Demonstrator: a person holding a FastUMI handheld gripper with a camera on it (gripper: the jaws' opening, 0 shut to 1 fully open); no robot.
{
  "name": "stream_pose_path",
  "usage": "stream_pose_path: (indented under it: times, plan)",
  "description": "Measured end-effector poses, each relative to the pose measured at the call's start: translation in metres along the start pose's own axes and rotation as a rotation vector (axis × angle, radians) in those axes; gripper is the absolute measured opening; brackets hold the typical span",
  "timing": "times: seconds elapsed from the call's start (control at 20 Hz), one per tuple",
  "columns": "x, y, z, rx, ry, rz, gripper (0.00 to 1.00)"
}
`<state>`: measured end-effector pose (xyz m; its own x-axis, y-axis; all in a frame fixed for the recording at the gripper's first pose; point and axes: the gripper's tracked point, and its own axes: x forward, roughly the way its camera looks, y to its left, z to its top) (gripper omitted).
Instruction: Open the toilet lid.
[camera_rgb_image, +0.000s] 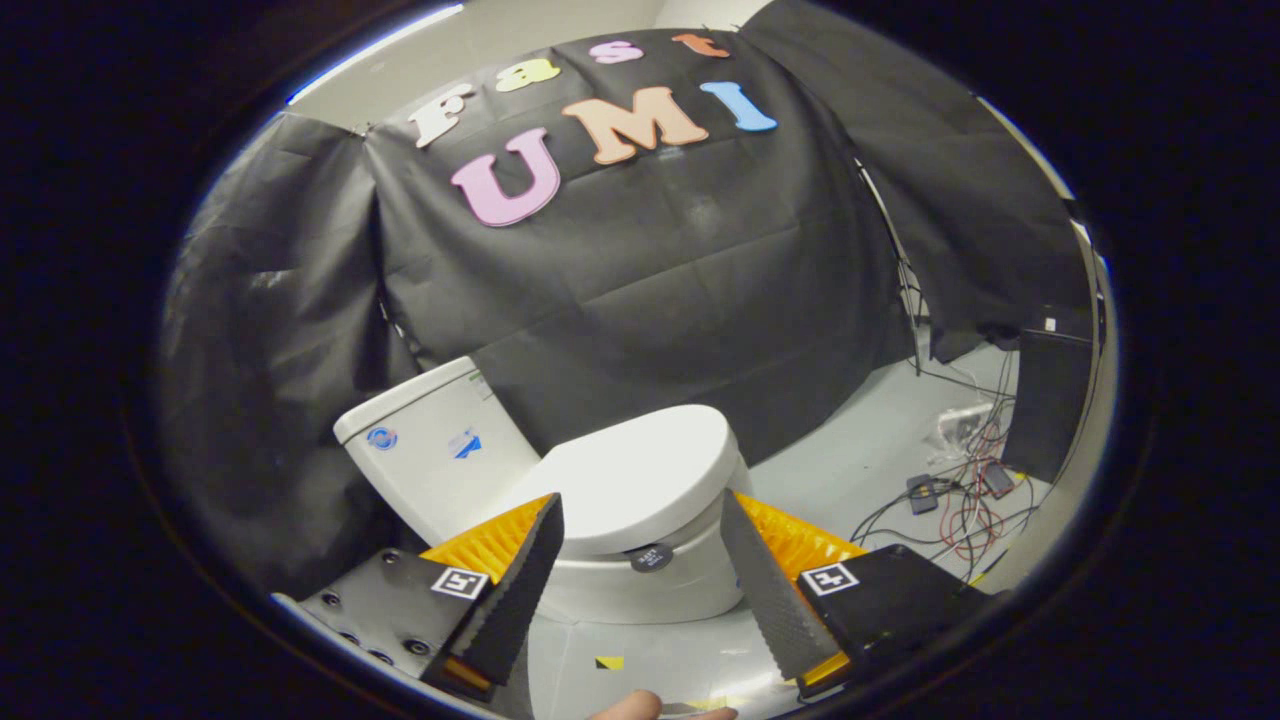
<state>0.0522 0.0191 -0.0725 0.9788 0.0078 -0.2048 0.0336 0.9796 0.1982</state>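
I hold the hand-held gripper (640, 560) with its fingers spread apart and empty; the closed toilet lid (630, 480) lies just ahead, between them. If I approach too high, the fingers may skid across its smooth top instead of catching the front edge.

Makeshift test booth, black cloth wall (650, 290), toilet (600, 500), loose cables (960, 500) on floor

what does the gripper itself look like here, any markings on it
The gripper has two flat, tapering fingers with a fine textured grip face. Behind each finger sits a ribbed orange block, and each side carries a small square black-and-white tag. One side's body is grey metal with bolts, the other black. The fingers stand open.
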Motion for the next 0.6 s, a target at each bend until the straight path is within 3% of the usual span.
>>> stream_pose_path:
  times: [0.15, 0.3, 0.45, 0.6]
  plan:
    - [0.019, -0.012, -0.007, 0.070, 0.014, -0.030, 0.98]
    - [0.038, 0.001, -0.018, 0.179, 0.036, 0.024, 0.98]
    - [0.045, -0.015, -0.056, 0.173, 0.182, -0.033, 0.97]
    - [0.053, -0.028, -0.052, 0.264, 0.176, -0.050, 0.97]
